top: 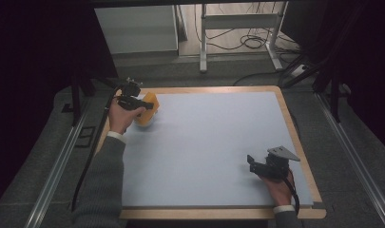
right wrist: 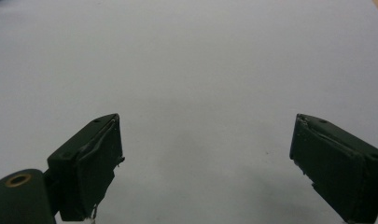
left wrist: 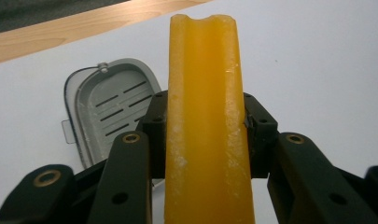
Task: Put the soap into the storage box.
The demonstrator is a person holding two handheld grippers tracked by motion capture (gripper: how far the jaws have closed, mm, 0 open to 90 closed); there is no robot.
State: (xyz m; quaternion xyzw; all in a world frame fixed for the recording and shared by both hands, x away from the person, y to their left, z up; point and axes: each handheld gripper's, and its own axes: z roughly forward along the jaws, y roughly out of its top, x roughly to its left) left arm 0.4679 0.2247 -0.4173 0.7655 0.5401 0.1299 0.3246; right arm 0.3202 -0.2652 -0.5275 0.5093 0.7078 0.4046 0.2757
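Fingers (left wrist: 252, 128) of the left gripper (top: 135, 103) clench a yellow soap bar (left wrist: 206, 116) over the tabletop's (top: 204, 142) far-left corner; the right gripper (right wrist: 205, 163) rests spread, empty. Next, likely, lowering it into the grey soap dish (left wrist: 109, 105).

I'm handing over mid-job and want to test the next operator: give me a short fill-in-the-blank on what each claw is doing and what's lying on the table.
1. The left claw is shut on a long ____ block with a grooved end.
2. The right claw stands ____ over the pale blue table mat, holding nothing.
3. On the mat beyond the left claw lies a grey plastic tray with ____ cut in its floor.

Missing words: orange; open; slots
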